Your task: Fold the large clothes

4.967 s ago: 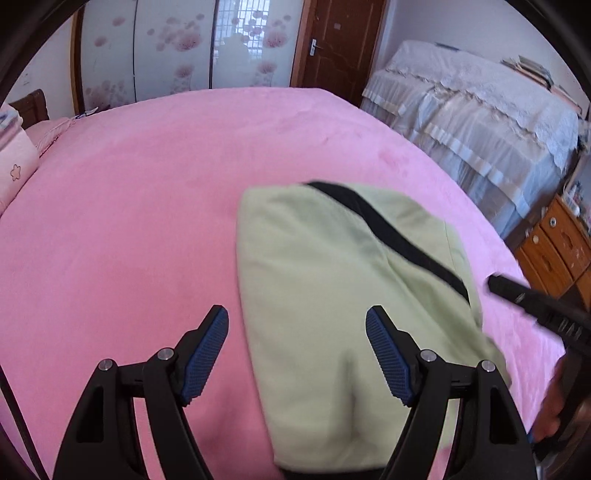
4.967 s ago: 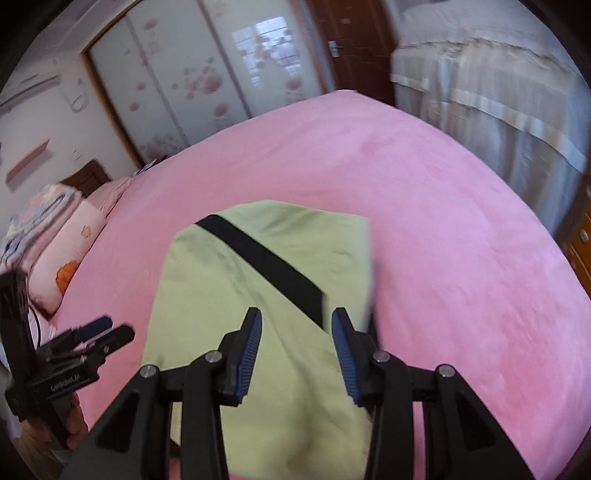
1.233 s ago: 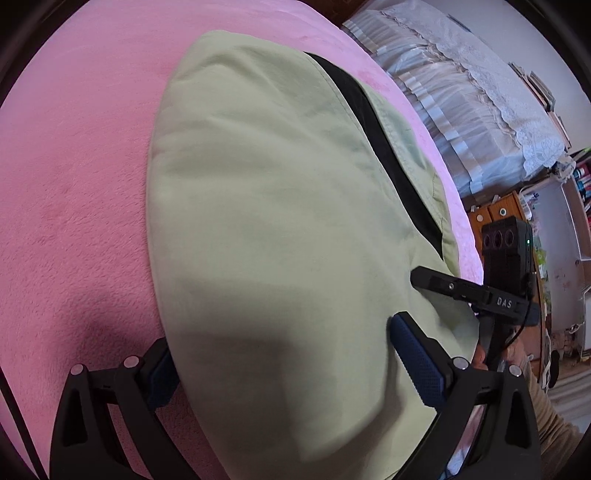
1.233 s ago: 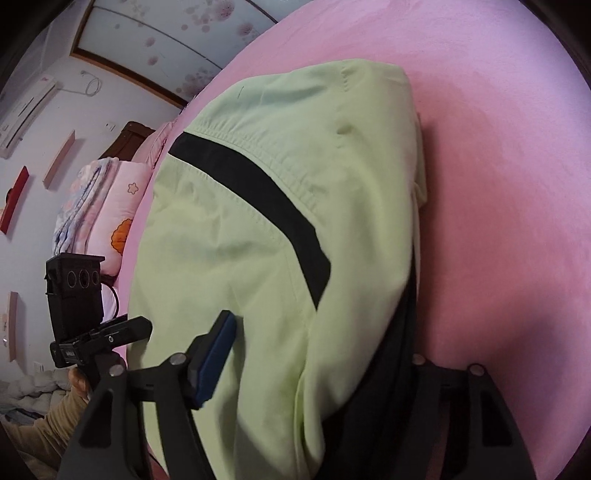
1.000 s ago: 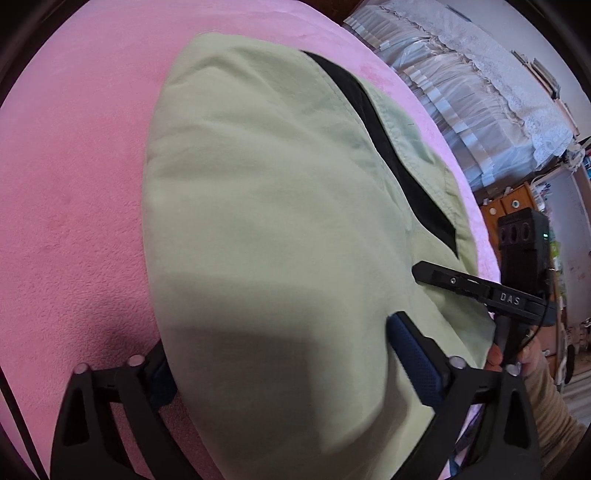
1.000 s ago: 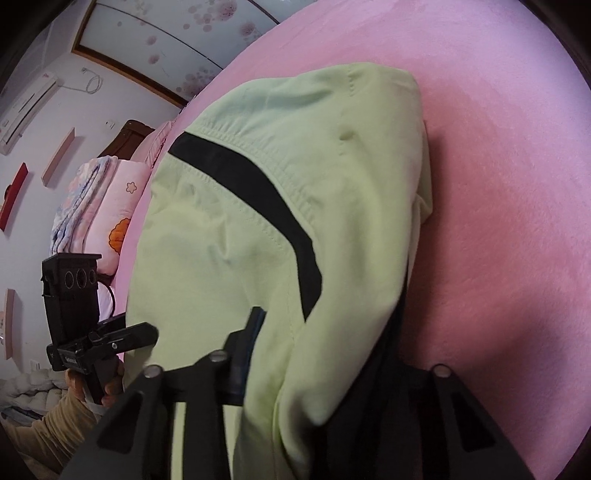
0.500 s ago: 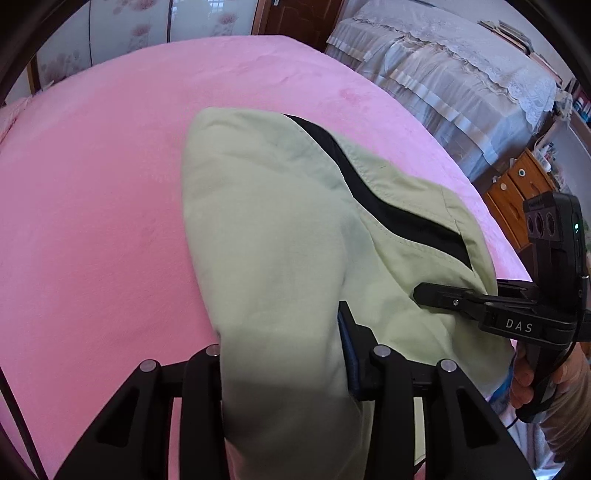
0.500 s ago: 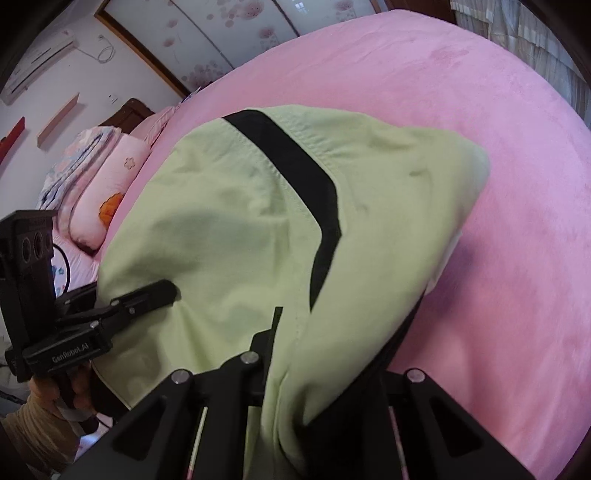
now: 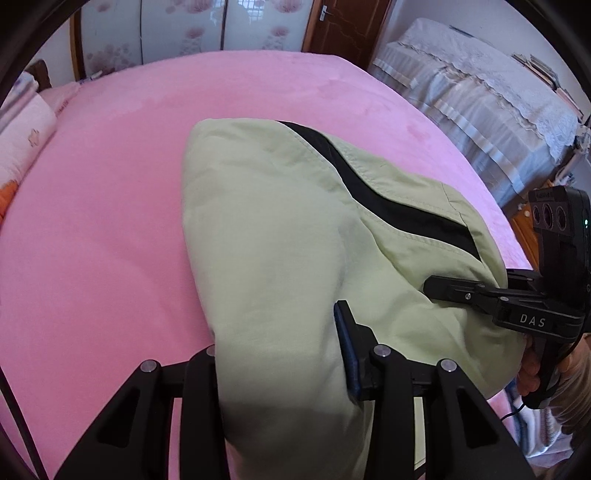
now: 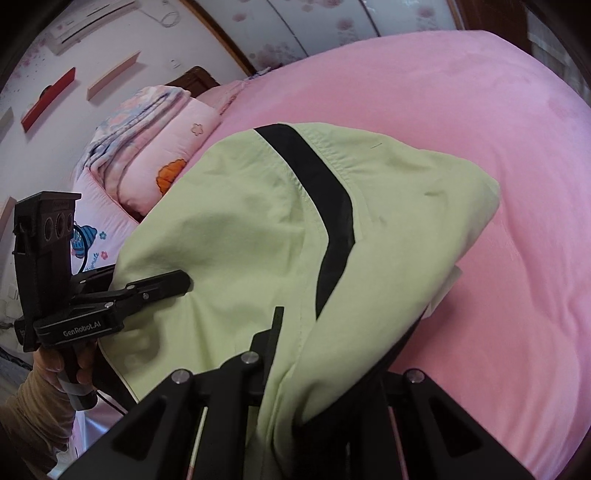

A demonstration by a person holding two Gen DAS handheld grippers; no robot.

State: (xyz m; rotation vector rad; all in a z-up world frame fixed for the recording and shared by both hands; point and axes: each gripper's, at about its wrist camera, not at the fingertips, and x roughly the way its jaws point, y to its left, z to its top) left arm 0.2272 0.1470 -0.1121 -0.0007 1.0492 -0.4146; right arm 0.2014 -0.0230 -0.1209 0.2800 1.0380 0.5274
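Observation:
A light green garment [image 9: 280,221] with a black stripe [image 9: 373,195] lies folded on the pink bed [image 9: 110,206]. Its near edge hangs lifted off the bed. My left gripper [image 9: 280,343] is shut on the near left part of that edge, and the cloth covers its left finger. My right gripper [image 10: 306,343] is shut on the near right part, with its right finger hidden under the fabric [image 10: 236,236]. Each gripper shows in the other's view: the right one [image 9: 461,288] and the left one [image 10: 159,284], both pinching the green cloth, each in a person's hand.
Pink pillows and a folded quilt [image 10: 155,140] lie at the head of the bed. A cloth-covered piece of furniture [image 9: 480,96] and a wooden drawer chest [image 9: 524,229] stand past the bed's right side. Floral wardrobe doors [image 9: 192,33] and a brown door [image 9: 343,26] are at the back.
Both grippers have closed on the garment's near edge and risen with it. That edge has come up off the bed, and the far part still rests on the pink cover.

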